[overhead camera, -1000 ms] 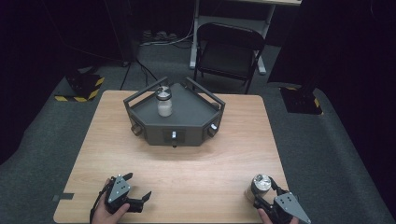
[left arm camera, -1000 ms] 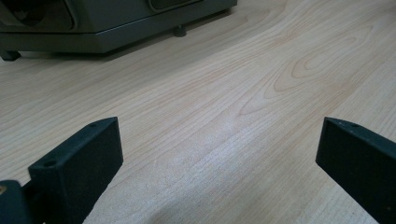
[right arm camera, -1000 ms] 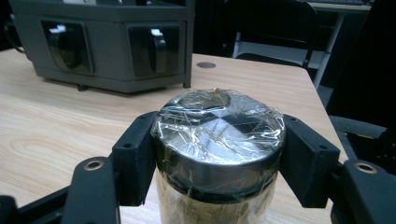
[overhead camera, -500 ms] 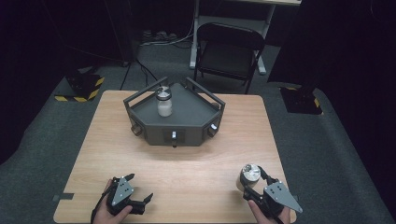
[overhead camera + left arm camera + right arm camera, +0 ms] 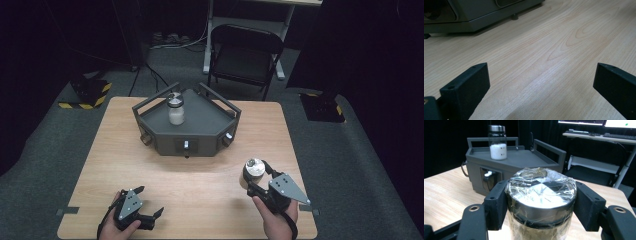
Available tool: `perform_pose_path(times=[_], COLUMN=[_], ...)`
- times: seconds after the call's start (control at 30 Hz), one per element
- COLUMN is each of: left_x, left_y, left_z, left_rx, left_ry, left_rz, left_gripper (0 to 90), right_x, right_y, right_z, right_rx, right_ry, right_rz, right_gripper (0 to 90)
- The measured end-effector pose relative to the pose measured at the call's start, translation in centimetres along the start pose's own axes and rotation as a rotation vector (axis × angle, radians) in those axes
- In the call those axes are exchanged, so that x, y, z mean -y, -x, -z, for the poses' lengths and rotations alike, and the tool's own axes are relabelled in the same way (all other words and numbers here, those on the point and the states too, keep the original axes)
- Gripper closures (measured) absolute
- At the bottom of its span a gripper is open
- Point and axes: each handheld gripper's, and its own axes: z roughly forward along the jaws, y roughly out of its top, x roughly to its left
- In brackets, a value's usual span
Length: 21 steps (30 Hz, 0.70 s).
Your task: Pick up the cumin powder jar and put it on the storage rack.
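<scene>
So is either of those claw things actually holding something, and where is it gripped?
The right gripper clamps a jar by the sides of its film-wrapped metal lid. The left gripper stands open, holding nothing.

Jar (image 5: 541,202) with film-wrapped metal lid, upright, clamped between right gripper (image 5: 256,179) fingers (image 5: 496,205), above table.

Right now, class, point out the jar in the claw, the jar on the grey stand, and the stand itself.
Held jar (image 5: 541,185), right gripper view, on its foil-wrapped lid.
Jar of white powder (image 5: 176,114), high view, on its glass body.
Grey stand (image 5: 172,145), high view, on its front wall.
</scene>
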Motion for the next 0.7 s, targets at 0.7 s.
perform_pose_path(times=[0.7], left_x=[0.1], left_y=[0.0], left_z=[0.2], left_rx=[0.006], left_ry=[0.001], left_rz=[0.002], left_gripper=[1.0], right_x=[-5.4], right_y=[-0.6], right_z=[-7.4], right_rx=[-0.056], right_ry=[0.003], right_rz=[0.002], right_gripper=[35.6])
